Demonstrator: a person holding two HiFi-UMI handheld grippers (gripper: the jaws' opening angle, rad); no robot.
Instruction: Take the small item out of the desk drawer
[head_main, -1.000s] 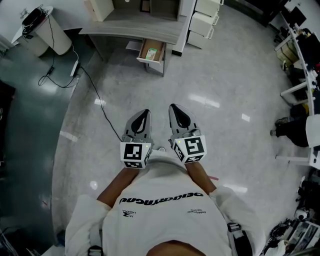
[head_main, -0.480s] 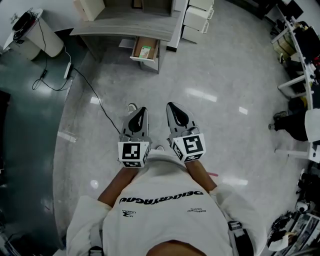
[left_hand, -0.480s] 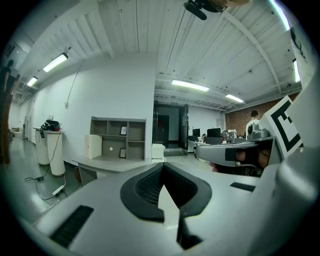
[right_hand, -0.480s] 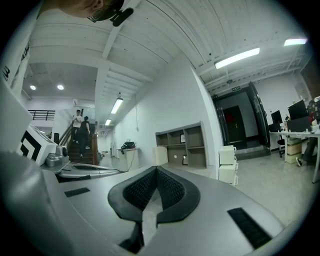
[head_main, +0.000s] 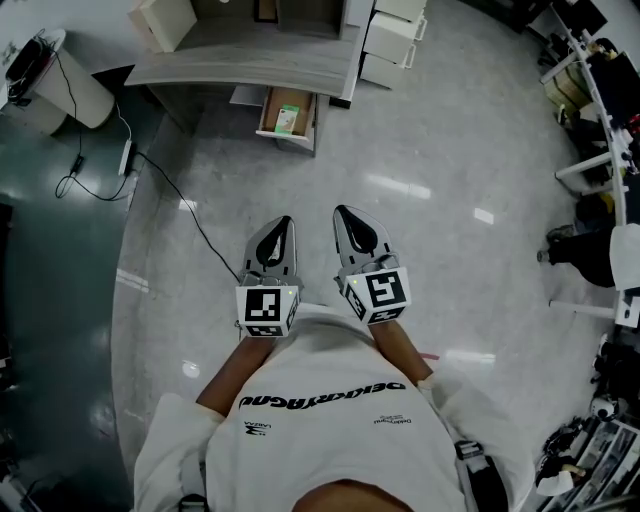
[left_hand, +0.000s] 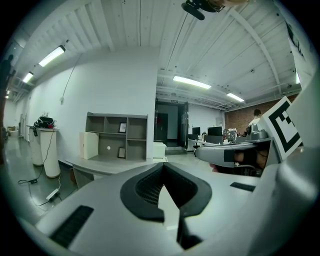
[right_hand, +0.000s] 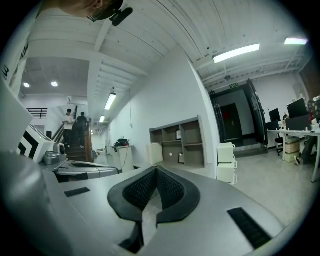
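The desk (head_main: 240, 60) stands far ahead, and its wooden drawer (head_main: 268, 112) is pulled open. A small green and white item (head_main: 288, 117) lies inside the drawer. I hold both grippers side by side close to my body, well short of the desk. My left gripper (head_main: 281, 222) is shut with nothing between its jaws. My right gripper (head_main: 345, 212) is likewise shut and empty. In the left gripper view the closed tips (left_hand: 162, 165) point toward the desk (left_hand: 107, 164). In the right gripper view the closed tips (right_hand: 156, 169) point toward the shelf unit (right_hand: 177, 142).
A white stand (head_main: 45, 75) with a black cable (head_main: 170, 180) trailing across the floor is at the left. White drawer cabinets (head_main: 395, 40) stand right of the desk. Chairs and desks (head_main: 600, 150) line the right side. A white box (head_main: 160, 20) sits on the desk.
The desk and open drawer have drifted a little left and down in the head view. Both grippers keep the same pose and stay shut.
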